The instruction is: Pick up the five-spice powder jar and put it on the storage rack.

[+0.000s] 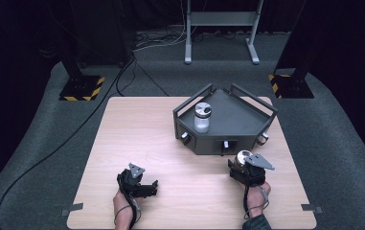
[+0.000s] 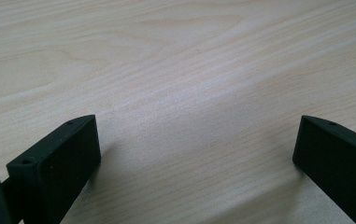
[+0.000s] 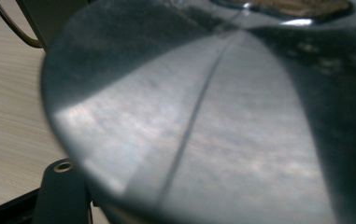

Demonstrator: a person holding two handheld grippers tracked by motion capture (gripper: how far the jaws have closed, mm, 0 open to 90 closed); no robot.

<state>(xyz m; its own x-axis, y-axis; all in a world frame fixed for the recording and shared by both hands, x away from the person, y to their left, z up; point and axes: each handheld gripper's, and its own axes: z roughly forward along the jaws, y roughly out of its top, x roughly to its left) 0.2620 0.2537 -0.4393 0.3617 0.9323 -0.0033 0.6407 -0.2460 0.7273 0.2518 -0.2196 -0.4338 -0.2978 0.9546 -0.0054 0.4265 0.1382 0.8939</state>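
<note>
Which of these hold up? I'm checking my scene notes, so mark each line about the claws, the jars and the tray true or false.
1. The right claw is shut on a metal-lidded jar. True.
2. The left claw grips a jar. False: its jaws stand apart over the bare wooden table, with nothing between them.
3. A second jar stands upright in the grey tray. True.
4. The tray sits at the table's near left corner. False: it sits at the far right part of the table.
5. The held jar is inside the tray. False: it is in front of the tray, above the table.
</note>
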